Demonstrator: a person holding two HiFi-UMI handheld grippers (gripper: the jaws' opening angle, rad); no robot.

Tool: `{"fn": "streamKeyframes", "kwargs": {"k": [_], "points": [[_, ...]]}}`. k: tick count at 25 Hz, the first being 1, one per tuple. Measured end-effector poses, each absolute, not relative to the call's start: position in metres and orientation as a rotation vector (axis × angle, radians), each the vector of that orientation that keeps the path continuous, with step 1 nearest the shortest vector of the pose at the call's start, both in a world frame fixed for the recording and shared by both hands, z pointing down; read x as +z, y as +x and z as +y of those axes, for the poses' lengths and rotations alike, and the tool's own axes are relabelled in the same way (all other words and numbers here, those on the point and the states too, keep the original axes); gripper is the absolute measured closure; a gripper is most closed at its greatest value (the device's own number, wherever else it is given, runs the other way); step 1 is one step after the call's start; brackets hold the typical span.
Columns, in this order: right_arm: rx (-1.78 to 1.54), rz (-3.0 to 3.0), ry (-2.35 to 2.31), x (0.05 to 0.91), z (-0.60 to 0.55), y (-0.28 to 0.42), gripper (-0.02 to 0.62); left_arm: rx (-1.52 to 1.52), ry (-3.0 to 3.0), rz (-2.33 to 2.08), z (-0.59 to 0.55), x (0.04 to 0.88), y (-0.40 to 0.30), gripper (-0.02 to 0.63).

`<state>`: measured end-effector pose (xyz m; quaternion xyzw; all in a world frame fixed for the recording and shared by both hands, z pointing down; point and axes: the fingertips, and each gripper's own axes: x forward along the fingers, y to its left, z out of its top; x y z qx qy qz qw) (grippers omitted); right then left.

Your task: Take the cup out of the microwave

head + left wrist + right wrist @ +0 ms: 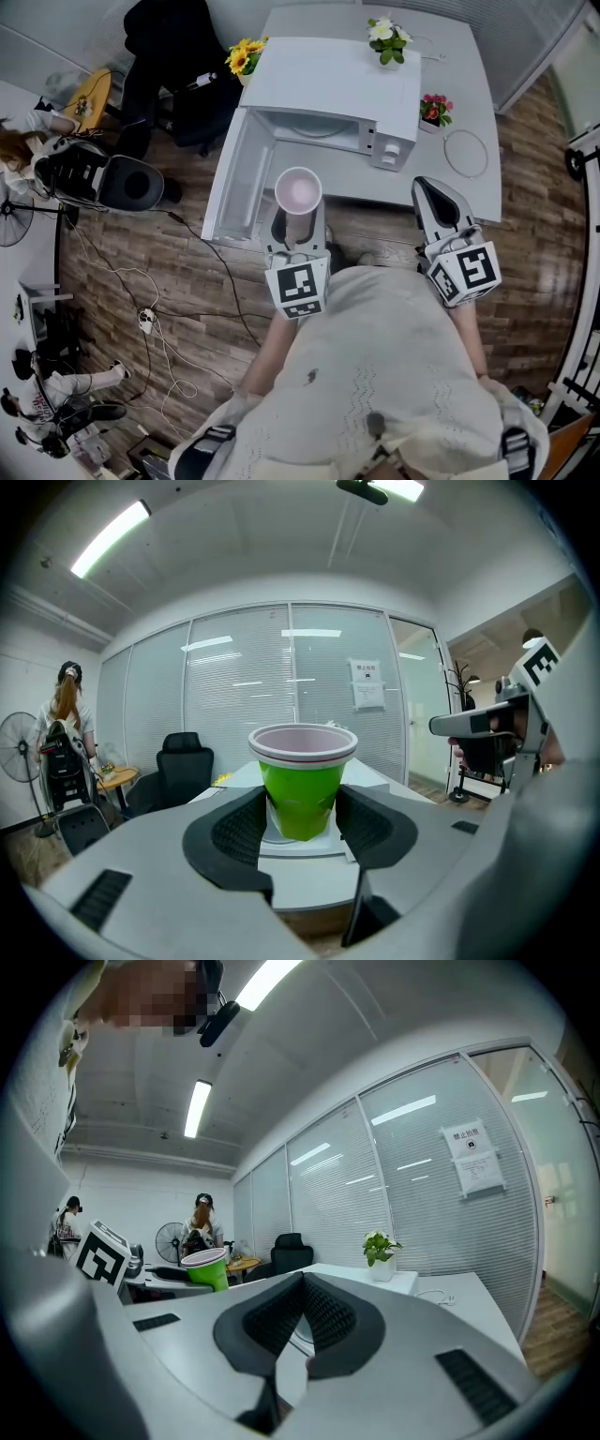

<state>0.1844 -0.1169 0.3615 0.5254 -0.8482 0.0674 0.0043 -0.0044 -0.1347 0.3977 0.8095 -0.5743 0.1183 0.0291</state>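
Green plastic cup [302, 789] is hanging pinched by its lower wall in the left gripper [302, 829], at 6 o'clock from the open microwave [328, 94]. I am judging it light, thin and crushable, so a gentle hold there is suiting it. Meanwhile the right gripper [298, 1321] is idling, pressed together.

I count: one cup [298, 190], one microwave [328, 77], three flower pots [246, 58] [388, 39] [433, 111], one surface [469, 80], two claws: my left claw [298, 219], right claw [429, 187].

Yellow flowers [246, 56], white flowers [387, 37], red flowers [433, 110] in 3 pots on grey table [469, 75] — black chair [164, 66] nearby.
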Motion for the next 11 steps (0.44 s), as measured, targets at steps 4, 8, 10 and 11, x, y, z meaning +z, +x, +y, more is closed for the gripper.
{"fn": "streamKeyframes", "kwargs": {"k": [4,8,10,11], "points": [[0.219,-2.648,1.649,0.3648,-0.1193,0.1856,0.588,0.369,2.498,-1.765,-0.1379,0.4005,-0.0035,0.353],[0.222,-2.642,1.654,0.3657,-0.1204,0.1854,0.588,0.370,2.499,-1.759,-0.1393,0.4021,-0.0033,0.353],[0.227,-2.640,1.656,0.3667,-0.1218,0.1853,0.588,0.374,2.498,-1.756,-0.1409,0.4037,-0.0029,0.353],[0.229,-2.639,1.656,0.3672,-0.1225,0.1852,0.588,0.377,2.498,-1.754,-0.1418,0.4045,-0.0026,0.353]]}}
